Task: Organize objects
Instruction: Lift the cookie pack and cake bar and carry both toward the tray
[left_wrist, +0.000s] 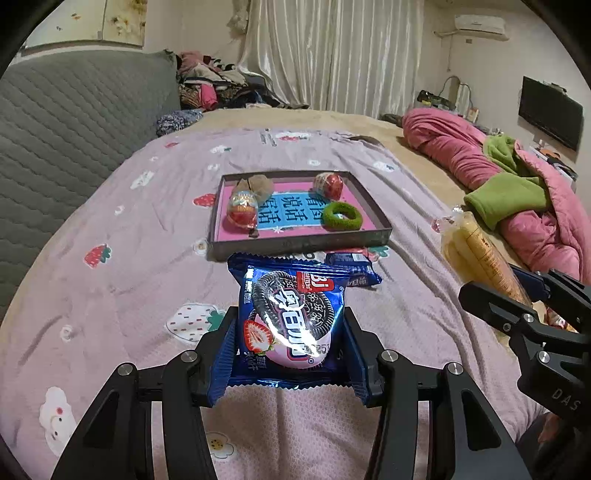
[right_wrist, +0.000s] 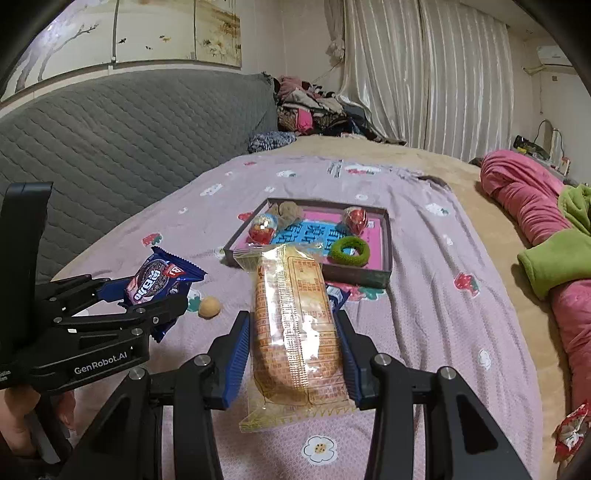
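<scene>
We see a shallow dark-rimmed tray (left_wrist: 295, 242) with a pink floor. In front of it, raised: a blue cookie packet (left_wrist: 291, 321) and a long yellow wafer pack (right_wrist: 295, 328).

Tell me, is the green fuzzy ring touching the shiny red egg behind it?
Apart. The left wrist view shows the green ring at the tray's front right and the red egg farther back, with pink tray floor between them.

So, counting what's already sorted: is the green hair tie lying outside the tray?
No, the green hair tie lies inside the tray, near its front right corner.
</scene>
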